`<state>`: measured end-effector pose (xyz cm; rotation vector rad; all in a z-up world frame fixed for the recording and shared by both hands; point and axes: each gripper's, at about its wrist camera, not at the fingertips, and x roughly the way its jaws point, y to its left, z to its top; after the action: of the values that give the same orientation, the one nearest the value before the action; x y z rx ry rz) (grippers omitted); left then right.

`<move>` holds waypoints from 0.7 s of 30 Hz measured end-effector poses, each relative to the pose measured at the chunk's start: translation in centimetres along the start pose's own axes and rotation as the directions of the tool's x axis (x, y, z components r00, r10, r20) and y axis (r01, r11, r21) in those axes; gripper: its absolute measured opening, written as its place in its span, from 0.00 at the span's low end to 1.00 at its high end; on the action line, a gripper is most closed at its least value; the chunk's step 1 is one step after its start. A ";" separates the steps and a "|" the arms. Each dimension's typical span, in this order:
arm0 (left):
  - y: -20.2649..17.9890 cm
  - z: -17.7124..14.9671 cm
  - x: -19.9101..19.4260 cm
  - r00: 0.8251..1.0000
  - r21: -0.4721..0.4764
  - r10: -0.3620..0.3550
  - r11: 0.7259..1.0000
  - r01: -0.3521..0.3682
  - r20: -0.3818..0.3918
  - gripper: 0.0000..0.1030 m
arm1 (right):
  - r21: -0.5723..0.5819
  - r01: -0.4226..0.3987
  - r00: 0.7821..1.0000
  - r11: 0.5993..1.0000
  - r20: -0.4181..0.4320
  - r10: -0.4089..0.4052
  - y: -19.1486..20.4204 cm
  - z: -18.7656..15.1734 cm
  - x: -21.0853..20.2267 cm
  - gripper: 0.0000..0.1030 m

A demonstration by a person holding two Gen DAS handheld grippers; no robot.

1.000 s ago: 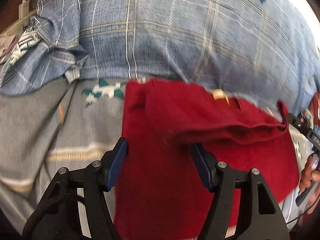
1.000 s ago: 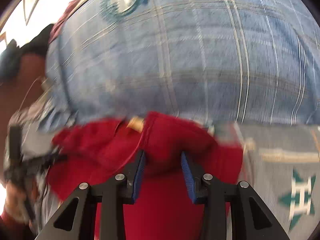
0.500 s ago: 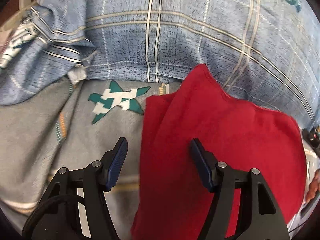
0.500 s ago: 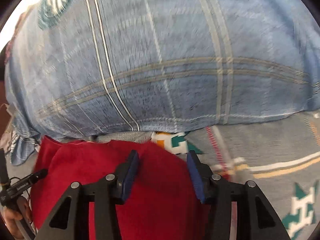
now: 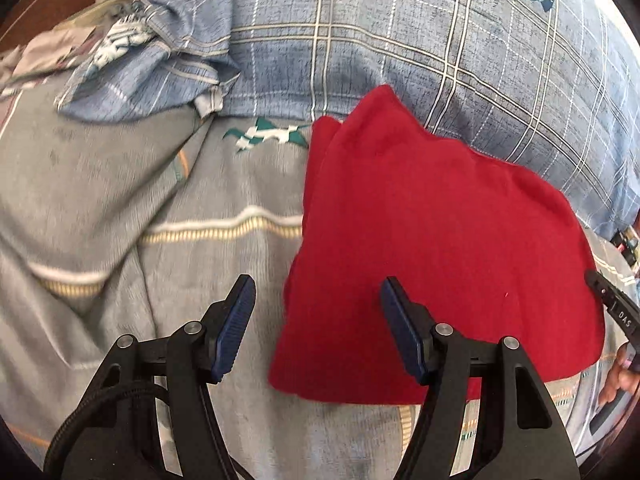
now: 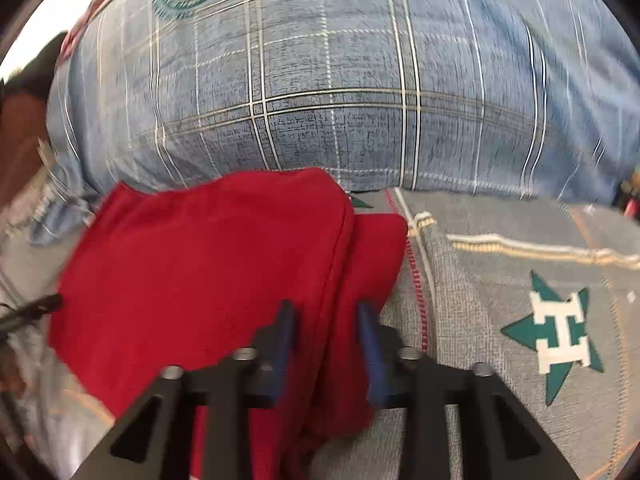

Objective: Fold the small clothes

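From my left wrist view, the left gripper [image 5: 316, 320] hangs with its jaws spread wide and nothing between the pads. The folded red garment [image 5: 440, 248] lies flat on the grey bedsheet [image 5: 120, 220], its left edge falling between my fingers. Its far corner touches the blue plaid pillow [image 5: 400, 40]. A crumpled plaid cloth [image 5: 160, 68] sits far left.

From my right wrist view, the right gripper [image 6: 326, 344] has its jaws closing, with the garment's [image 6: 192, 264] right-hand folded edge between the pads; blur keeps me from telling whether they press on it. The pillow [image 6: 340, 80] rises beyond, and a green star print [image 6: 556, 332] marks the sheet [image 6: 480, 280] to the right.
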<state>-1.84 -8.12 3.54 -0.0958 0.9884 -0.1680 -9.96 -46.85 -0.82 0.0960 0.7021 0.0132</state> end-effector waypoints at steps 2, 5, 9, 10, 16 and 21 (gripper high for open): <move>0.4 -0.5 -0.1 1.000 -0.015 -0.010 1.000 0.010 0.026 0.64 | -0.047 0.036 0.999 0.998 0.000 -0.036 0.8 0.3 -0.2 0.15; 0.9 -1.0 0.1 0.999 -0.042 -0.008 0.999 0.010 0.046 0.64 | -0.116 0.079 0.995 0.990 0.063 -0.072 1.2 1.2 -2.6 0.02; 1.0 -0.5 0.6 0.998 -0.029 -0.001 1.000 0.003 0.062 0.64 | -0.176 0.213 0.977 0.961 0.020 -0.212 0.7 -0.1 -1.2 0.00; 1.0 -0.5 0.5 0.998 -0.026 0.000 1.000 0.002 0.065 0.64 | -0.139 0.168 0.984 0.976 -0.030 -0.173 0.0 -0.6 -0.7 0.00; 0.5 -0.5 0.3 0.996 0.009 0.025 1.000 -0.026 0.083 0.64 | 0.106 0.071 0.997 0.992 0.023 -0.074 -3.0 -2.3 -3.1 0.48; 0.5 -0.4 0.6 0.996 0.023 0.026 0.999 -0.028 0.085 0.64 | 0.210 -0.029 1.000 0.977 0.004 0.029 -3.2 -2.5 -1.7 0.63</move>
<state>-1.80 -7.78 2.79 -0.0671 0.9023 -0.1501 -12.98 -49.86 -1.93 0.3090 0.7001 -0.0331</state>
